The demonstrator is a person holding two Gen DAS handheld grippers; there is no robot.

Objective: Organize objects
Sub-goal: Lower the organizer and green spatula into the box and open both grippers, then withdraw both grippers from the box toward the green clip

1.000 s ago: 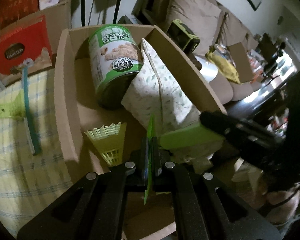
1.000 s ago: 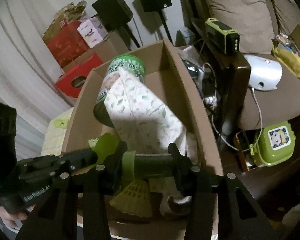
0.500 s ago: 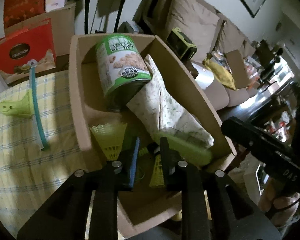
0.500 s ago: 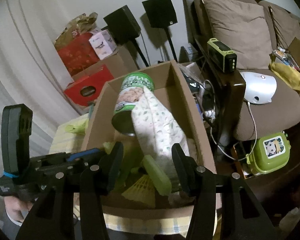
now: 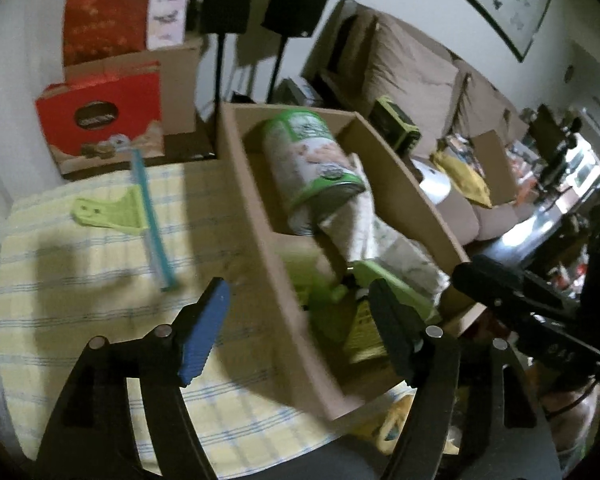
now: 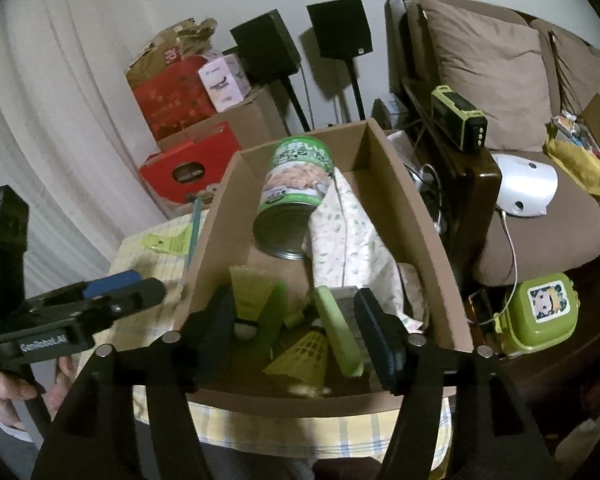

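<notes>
An open cardboard box [image 5: 260, 216] [image 6: 416, 232] stands on a yellow checked tablecloth [image 5: 80, 300]. In it lie a green can [image 5: 312, 160] [image 6: 296, 184], a floral cloth packet [image 5: 396, 248] [image 6: 348, 236], yellow shuttlecocks [image 6: 304, 352] and a green handle [image 6: 338, 332] [image 5: 396, 292]. My left gripper [image 5: 300, 320] hovers over the box's left wall, its jaws opening with nothing gripped. My right gripper [image 6: 296, 320] hangs above the box's near end, its jaws also opening; the green handle lies loose below them. A teal stick [image 5: 152, 216] and a green smiley piece [image 5: 108, 214] lie on the cloth left of the box.
Red gift boxes [image 5: 100, 116] and two black speakers on stands [image 6: 336, 28] stand behind the table. To the right are a brown sofa [image 6: 500, 60], a white device [image 6: 524, 190] and a green lunch box [image 6: 540, 312]. A hand [image 6: 4, 396] holds the left gripper.
Both grippers let go of the green piece, which now lies in the box. Both pulled back and up from the box with jaws spreading; the left one shifted toward the tablecloth.
</notes>
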